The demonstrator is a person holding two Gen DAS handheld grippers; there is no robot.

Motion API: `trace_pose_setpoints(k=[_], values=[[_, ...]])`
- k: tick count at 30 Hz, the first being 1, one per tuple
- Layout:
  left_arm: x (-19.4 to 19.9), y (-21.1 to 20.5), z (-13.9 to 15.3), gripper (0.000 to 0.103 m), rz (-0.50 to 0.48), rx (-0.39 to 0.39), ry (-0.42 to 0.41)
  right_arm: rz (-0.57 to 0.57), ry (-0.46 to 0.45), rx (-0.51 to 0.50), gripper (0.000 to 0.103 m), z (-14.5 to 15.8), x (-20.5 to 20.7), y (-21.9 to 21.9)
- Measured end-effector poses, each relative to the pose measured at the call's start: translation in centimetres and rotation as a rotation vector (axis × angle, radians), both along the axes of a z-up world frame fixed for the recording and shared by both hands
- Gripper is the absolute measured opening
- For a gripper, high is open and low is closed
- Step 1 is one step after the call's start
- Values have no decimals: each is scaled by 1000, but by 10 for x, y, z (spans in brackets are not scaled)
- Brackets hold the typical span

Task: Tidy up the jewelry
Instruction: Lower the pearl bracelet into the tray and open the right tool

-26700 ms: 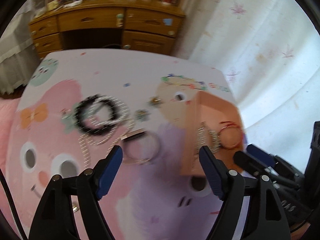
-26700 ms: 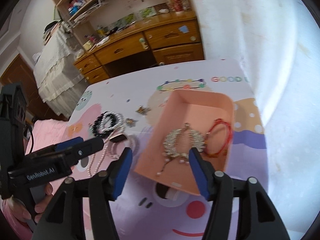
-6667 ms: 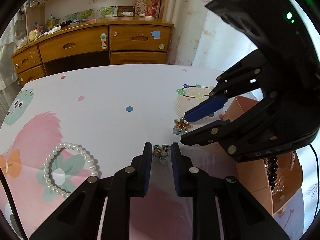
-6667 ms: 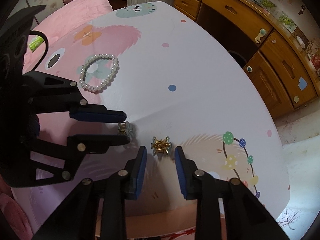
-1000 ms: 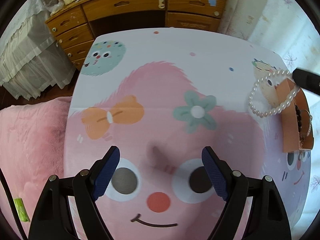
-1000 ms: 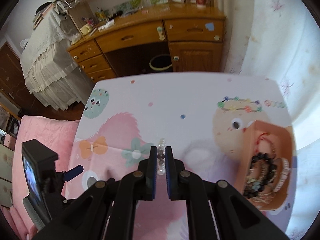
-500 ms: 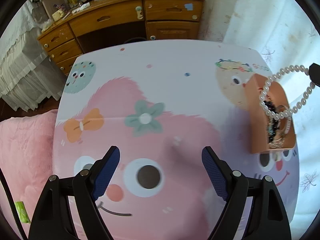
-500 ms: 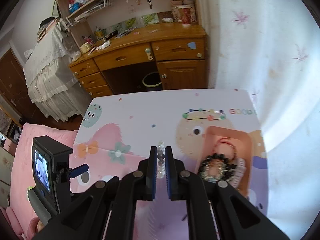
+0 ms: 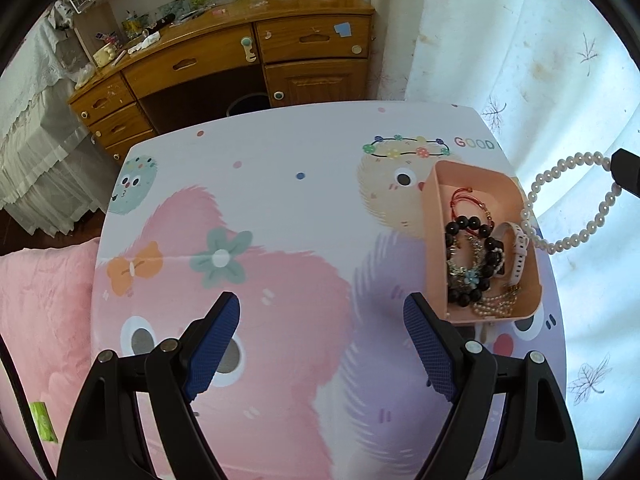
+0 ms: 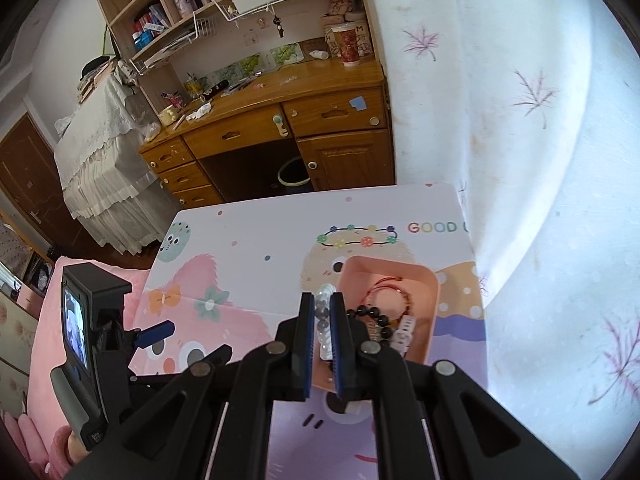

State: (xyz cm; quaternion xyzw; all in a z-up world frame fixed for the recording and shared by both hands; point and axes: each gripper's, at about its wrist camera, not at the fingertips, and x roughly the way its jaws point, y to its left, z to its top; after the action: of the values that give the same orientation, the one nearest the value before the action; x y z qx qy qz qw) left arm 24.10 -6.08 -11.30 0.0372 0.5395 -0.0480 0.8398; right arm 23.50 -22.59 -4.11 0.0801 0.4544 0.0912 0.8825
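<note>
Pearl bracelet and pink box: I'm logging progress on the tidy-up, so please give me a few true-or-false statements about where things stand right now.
1. The right gripper is shut on the pearl bracelet. True.
2. The pearl bracelet already lies inside the pink box. False: it hangs from the right gripper in the air, near the box.
3. The left gripper holds a hair clip. False: its jaws stand wide open with nothing between them.
4. A black bead bracelet lies in the pink box. True.
5. The pink box is empty. False: it holds several pieces, among them a red cord bracelet.
</note>
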Motion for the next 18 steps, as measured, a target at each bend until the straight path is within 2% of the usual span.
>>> trace_pose_setpoints(k=[9,16,18], values=[[0,-27,-15,83,7,49,20,124,-8,84,7,-23,1,-18],[-1,-29,-26,83,35,67,23,217,49,159,8,-70,8,-18],[-1,-29,-27,83,42,77,22,230,77,147,8,-86,11,-17]])
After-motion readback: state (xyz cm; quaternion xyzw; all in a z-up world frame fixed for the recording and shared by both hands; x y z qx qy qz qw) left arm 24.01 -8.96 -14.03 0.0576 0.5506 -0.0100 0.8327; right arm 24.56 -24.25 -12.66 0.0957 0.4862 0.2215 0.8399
